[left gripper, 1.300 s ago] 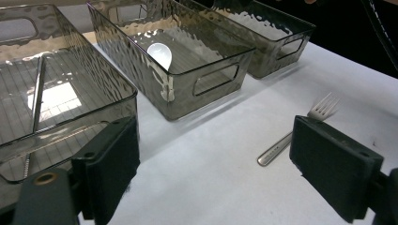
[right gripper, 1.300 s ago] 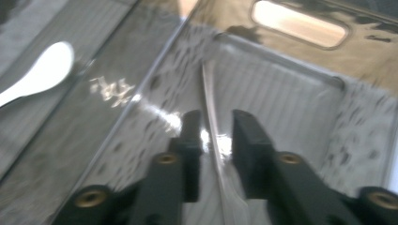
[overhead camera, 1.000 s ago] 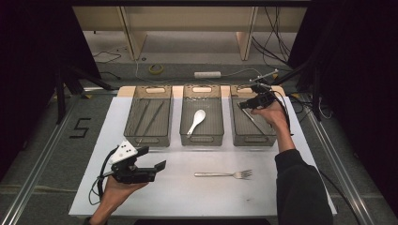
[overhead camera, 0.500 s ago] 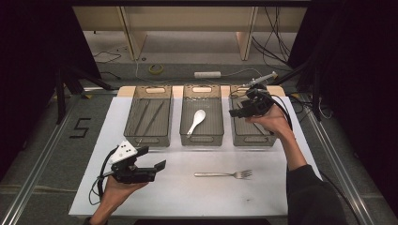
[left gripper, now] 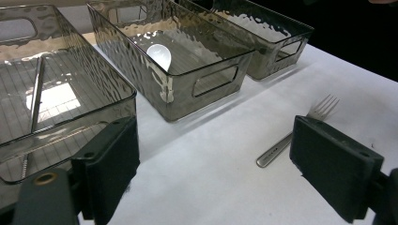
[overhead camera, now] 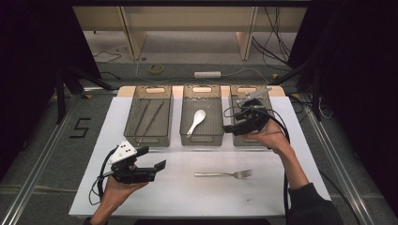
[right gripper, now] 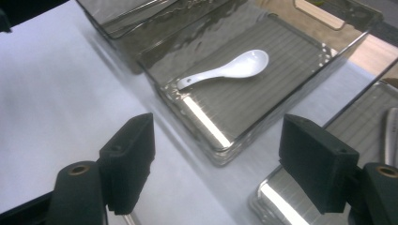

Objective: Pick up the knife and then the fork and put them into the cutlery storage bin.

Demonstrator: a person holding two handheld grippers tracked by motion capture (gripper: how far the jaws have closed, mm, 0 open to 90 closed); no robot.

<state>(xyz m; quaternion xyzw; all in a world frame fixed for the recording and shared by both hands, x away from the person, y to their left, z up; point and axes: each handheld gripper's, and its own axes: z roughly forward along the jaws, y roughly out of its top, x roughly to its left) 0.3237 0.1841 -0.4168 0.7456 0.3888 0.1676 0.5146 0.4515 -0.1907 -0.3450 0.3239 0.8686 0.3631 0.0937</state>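
Three clear grey bins stand in a row on the white mat (overhead camera: 70, 187). The left bin (overhead camera: 150, 136) holds thin sticks (left gripper: 35, 93). A white spoon (overhead camera: 196, 122) (right gripper: 225, 69) (left gripper: 159, 54) lies in the middle bin (right gripper: 211, 150). My right gripper (overhead camera: 229, 121) (right gripper: 218, 154) hovers at the right bin's (overhead camera: 253, 140) left edge and points at the middle bin. Its jaws have just been opening and stand open, with nothing between them. A metal fork (overhead camera: 225, 174) (left gripper: 295, 133) lies on the mat in front of the bins. My left gripper (overhead camera: 154, 158) (left gripper: 220, 159) rests open, left of the fork.
A pale utensil (right gripper: 392, 131) lies in the right bin, cut off by the frame edge. Beyond the bins the table ends at a wooden strip (overhead camera: 178, 90). Cables and a power strip (overhead camera: 207, 74) lie on the floor behind. Dark curtains close both sides.
My right hand has come from the far part of the right bin toward its near left edge, and its jaws stand wider. The left hand has kept still.
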